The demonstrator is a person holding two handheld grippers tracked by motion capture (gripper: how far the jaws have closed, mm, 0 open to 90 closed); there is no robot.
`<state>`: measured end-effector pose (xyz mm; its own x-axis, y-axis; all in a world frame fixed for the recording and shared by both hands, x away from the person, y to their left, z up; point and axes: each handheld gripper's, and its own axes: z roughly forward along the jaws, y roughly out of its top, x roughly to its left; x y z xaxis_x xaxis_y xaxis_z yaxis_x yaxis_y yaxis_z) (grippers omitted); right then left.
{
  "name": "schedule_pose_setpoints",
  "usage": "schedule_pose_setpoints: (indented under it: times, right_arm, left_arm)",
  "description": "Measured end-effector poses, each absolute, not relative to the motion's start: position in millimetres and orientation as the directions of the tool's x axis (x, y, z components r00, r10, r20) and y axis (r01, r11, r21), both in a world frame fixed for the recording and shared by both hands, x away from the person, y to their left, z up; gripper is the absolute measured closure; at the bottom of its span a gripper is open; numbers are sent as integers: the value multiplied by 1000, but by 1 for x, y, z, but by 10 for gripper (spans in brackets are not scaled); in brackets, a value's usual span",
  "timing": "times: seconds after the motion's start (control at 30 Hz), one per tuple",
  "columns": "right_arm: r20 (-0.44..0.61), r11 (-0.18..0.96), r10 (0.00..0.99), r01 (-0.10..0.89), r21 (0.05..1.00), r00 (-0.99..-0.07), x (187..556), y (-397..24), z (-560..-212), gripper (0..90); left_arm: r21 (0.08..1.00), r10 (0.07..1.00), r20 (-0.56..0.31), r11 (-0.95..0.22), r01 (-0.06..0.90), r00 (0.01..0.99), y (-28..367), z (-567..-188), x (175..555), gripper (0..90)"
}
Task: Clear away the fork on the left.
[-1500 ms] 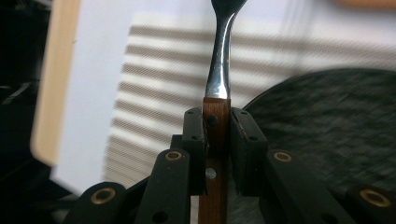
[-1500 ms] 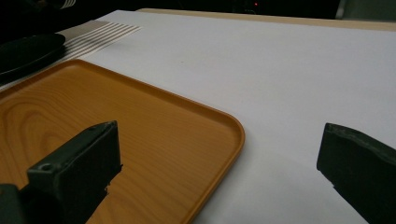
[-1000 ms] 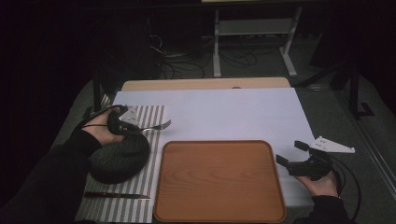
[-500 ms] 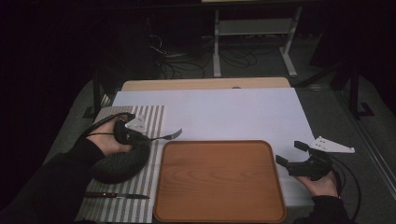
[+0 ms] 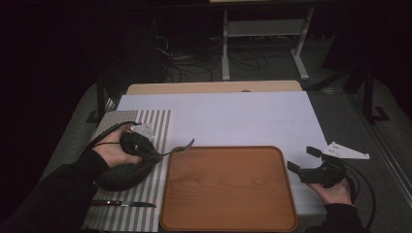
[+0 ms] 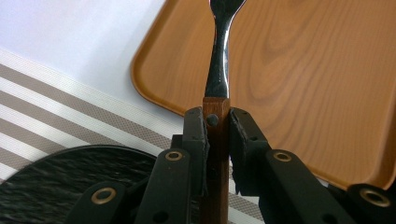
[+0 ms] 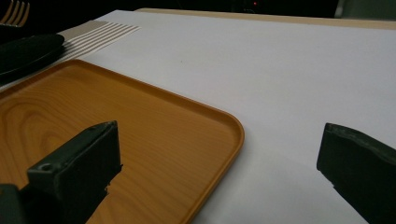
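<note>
Now, fork: your left gripper (image 5: pixel 151 154) pinches the fork (image 5: pixel 179 147) by its wooden handle; in the left gripper view the handle (image 6: pixel 215 154) sits upright between the two pads, pressed from both sides.
Fork axis: seen from above, the long axis runs from your left hand toward the tray, handle at the gripper, metal end away from you and to the right, slightly raised.
Fork place: its metal end reaches the tray's (image 5: pixel 228 221) near-left corner; in the left gripper view the steel neck (image 6: pixel 219 56) lies over the tray's wood (image 6: pixel 303 70), and the tines run off the top edge, so you cannot tell whether they touch it.
Plate: a dark plate (image 5: pixel 119 177) lies on the striped mat (image 5: pixel 160 121) right under your left gripper; its rim (image 6: pixel 56 182) shows below the jaws.
Knife: a knife (image 5: pixel 124 204) lies on the mat's near end, well apart from the fork, pointing right toward the tray.
Sheet: a white sheet (image 5: pixel 233 116) covers the table beyond the tray.
Left hand: your left hand (image 5: pixel 114 150) wraps the gripper body over the plate, forearm coming in from the lower left, jaws pointing right.
Right gripper: your right gripper (image 5: pixel 303 160) rests beside the tray's right edge, jaws spread wide with nothing between them, aimed left across the tray (image 7: pixel 140 135).
Right hand: your right hand (image 5: pixel 335 191) holds it low, near the table's edge.
</note>
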<state>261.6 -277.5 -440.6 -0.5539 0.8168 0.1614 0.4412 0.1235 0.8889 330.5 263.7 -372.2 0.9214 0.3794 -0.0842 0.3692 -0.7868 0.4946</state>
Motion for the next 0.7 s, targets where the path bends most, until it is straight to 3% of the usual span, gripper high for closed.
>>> schedule_pose_setpoints:
  times: [0.13,0.47,0.7]
  right_arm:
    - [161,122,817,439,890,-553,261,-278,-441,0]
    - [161,123,817,441,889,-553,261,-278,-441,0]
    - [160,124,816,439,890,-555,261,-278,-441,0]
  left_arm:
    - [496,392,-136,-768,406,910,261,-375,328,774]
    - [439,508,-342,-658,612,791,245,-390,312,774]
    - [394,565,-410,-598,698,716,237,-395,307,773]
